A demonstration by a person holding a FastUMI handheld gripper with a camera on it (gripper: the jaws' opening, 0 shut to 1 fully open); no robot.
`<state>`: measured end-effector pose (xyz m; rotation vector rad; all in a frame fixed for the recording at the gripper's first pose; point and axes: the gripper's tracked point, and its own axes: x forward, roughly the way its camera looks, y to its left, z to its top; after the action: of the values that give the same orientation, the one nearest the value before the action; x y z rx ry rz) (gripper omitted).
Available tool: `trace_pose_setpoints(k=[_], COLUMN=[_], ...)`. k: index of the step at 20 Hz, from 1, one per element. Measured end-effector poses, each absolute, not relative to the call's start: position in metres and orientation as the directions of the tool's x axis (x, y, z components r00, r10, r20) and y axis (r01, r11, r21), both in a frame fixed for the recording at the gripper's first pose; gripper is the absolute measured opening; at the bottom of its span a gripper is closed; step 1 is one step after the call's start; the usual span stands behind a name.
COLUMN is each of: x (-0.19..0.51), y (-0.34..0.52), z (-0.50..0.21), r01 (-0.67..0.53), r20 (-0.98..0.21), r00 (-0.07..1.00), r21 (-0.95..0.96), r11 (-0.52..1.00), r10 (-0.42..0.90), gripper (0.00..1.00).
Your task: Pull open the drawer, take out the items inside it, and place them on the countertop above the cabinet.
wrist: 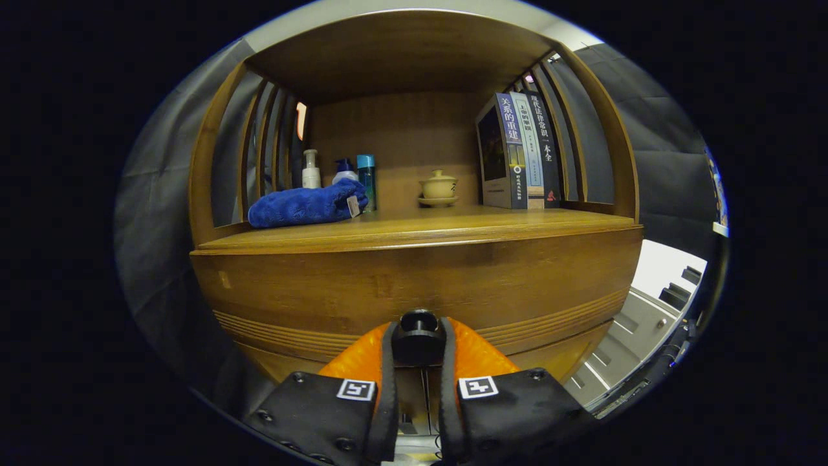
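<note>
A wooden cabinet fills the view, with its drawer front (pixel 414 285) straight ahead of me. A round dark knob (pixel 418 336) sticks out of the drawer front, low in the middle. My gripper (pixel 418 346) has both fingers pressed against the sides of this knob. The drawer looks closed, its front flush with the cabinet, and its contents are hidden. Above it runs the wooden countertop (pixel 453 226).
On the countertop lie a folded blue towel (pixel 304 205) at the left, three small bottles (pixel 339 171) behind it, a lidded ceramic cup (pixel 438 188) on a saucer mid-back, and upright books (pixel 521 152) at the right. Slatted wooden sides frame the shelf. Pale floor panels (pixel 647 310) show lower right.
</note>
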<state>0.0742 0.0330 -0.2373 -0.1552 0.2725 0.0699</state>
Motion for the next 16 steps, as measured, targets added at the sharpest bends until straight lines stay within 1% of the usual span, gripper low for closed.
trace_pose_setpoints(k=[5, 16], x=[0.053, -0.010], y=[0.032, 0.026], z=[-0.234, -0.227], r01=[-0.089, -0.110], r20=[-0.280, -0.292], r00=[0.959, 0.955], r21=[-0.131, -0.182], r11=[0.987, 0.977], r10=[0.049, 0.053], gripper=[0.34, 0.34])
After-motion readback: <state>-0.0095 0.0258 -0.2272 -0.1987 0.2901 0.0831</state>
